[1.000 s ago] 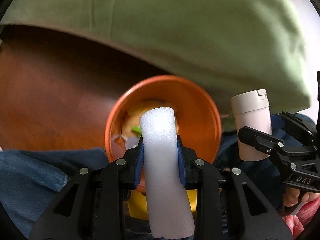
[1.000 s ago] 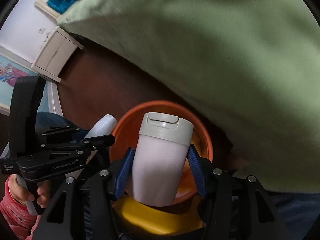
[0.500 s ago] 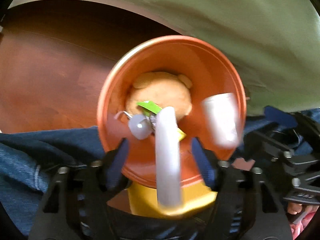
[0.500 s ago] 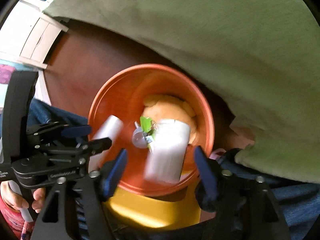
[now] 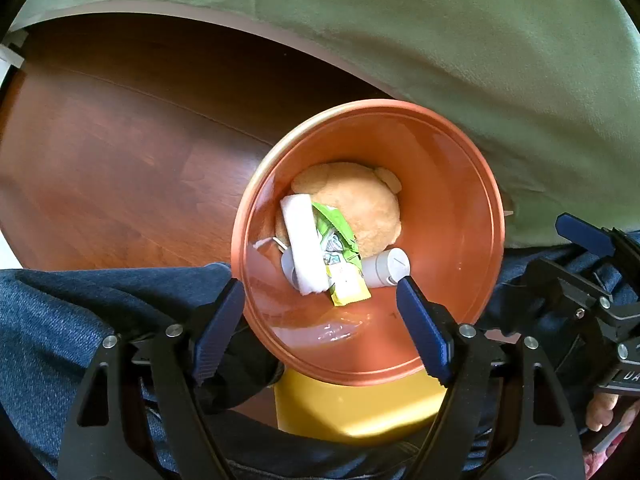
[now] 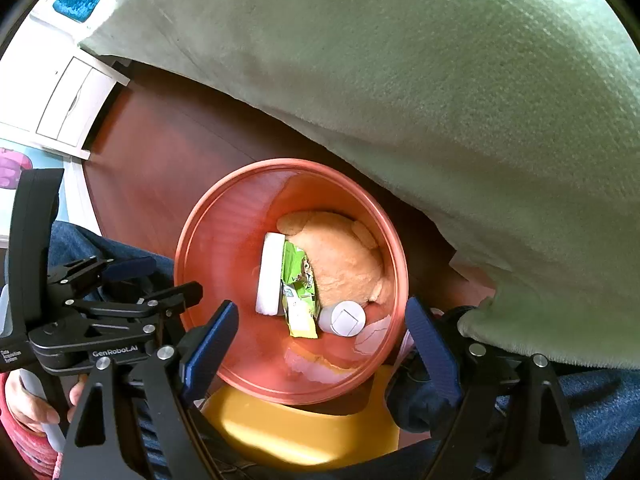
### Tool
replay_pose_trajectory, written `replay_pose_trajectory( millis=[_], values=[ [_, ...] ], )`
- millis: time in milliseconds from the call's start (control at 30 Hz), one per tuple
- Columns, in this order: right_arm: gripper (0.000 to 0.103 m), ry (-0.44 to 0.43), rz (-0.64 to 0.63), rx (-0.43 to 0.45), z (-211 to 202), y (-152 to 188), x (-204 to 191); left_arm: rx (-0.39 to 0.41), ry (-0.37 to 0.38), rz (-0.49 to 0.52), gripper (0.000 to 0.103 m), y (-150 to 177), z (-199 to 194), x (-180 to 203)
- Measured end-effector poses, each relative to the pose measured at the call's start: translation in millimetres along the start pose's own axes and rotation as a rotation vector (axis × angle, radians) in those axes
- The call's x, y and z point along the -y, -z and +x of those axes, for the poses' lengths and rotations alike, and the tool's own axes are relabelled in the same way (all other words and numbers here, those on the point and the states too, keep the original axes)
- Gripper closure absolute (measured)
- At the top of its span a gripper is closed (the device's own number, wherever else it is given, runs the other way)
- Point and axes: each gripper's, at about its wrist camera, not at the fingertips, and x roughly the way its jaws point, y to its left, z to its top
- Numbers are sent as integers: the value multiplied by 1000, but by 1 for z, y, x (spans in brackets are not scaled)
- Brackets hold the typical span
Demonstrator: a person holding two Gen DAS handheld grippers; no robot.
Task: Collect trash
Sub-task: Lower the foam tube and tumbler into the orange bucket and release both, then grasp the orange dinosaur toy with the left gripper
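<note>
the left hand-held gripper points down over the orange bin. its jaws are opening and nothing is between them. the right hand-held gripper is over the same bin, its jaws are also opening, and it holds nothing.

the trash lies at the bottom of the bin. a white foam piece lies beside a green and yellow wrapper and touches it. a white bottle lies on its side just beside the wrapper, with its cap end toward the camera. behind them lies an orange plush toy.

the bin stands on a brown wooden floor, near a green blanket. blue jeans are seen on both sides of the bin.
</note>
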Motion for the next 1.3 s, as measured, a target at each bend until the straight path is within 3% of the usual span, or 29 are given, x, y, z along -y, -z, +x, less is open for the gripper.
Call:
replay_pose_trajectory(
  millis=[433, 567, 700, 800, 1033, 1200, 1300],
  values=[
    [19, -23, -34, 89, -37, -7, -11, 82, 12, 5, 27, -8, -39, -4],
    [19, -32, -67, 175, -67, -11, -19, 185, 17, -3, 27, -19, -78, -9],
    [17, -44, -103, 270, -102, -14, -30, 344, 29, 21, 27, -43, -134, -14],
    [16, -33, -136, 331, -123, -15, -36, 453, 24, 24, 20, -74, -176, -17],
    [15, -23, -156, 386, -141, -11, -37, 624, -8, 104, 19, -164, -250, 0],
    [15, -11, -142, 390, -141, -7, -32, 612, 1, 129, 19, -241, -250, 8],
    [15, -6, -124, 395, -143, -7, -26, 546, 35, 88, 19, -274, -228, 4]
  ],
)
